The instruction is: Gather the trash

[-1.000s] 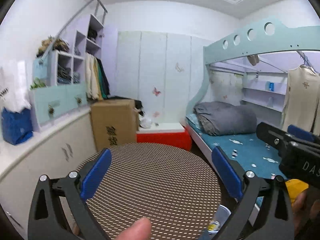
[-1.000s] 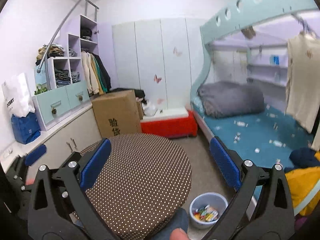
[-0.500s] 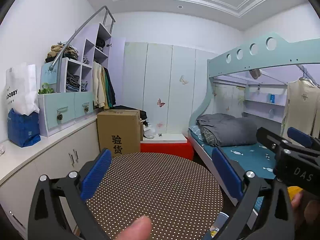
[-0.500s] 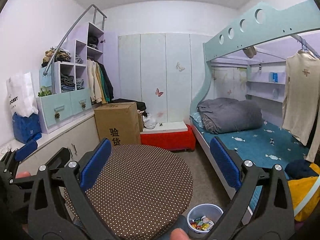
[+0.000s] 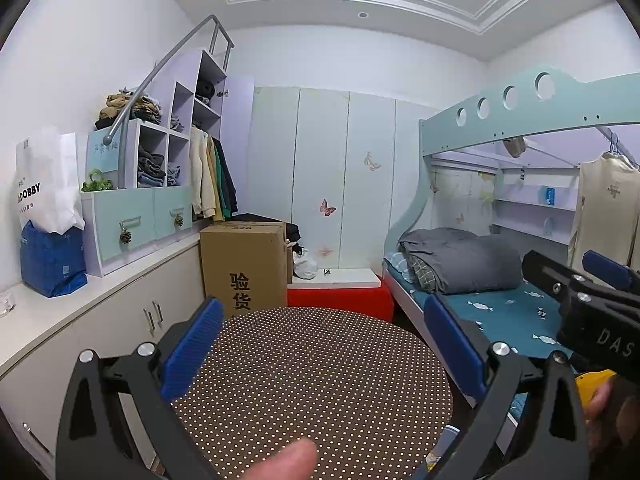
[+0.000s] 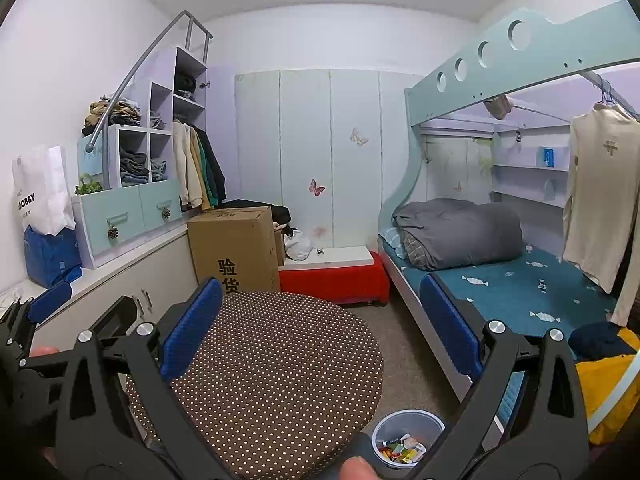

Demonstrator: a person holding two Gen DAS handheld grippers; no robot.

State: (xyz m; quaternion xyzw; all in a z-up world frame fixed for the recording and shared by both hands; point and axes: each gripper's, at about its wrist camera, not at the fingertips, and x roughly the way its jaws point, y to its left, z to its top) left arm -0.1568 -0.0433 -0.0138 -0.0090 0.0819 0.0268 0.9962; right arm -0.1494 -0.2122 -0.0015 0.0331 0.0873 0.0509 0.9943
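Bin [image 6: 408, 426] on floor holds colourful wrappers [image 6: 401, 450]. Left claw [image 5: 320, 350], right claw [image 6: 316, 330] spread wide, empty.

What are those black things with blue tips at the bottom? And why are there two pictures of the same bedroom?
Those are two grabbing tools. A person holds one in each hand, and each has a little camera looking forward along its two fingers. That is why you get two pictures: one from the left hand-held gripper, one from the right hand-held gripper. Both are open and hold nothing. In front of them is a round dotted table with nothing lying on the part we can see. On the floor beside it stands a small bin with colourful wrappers inside. Behind are a cardboard box and a bunk bed.
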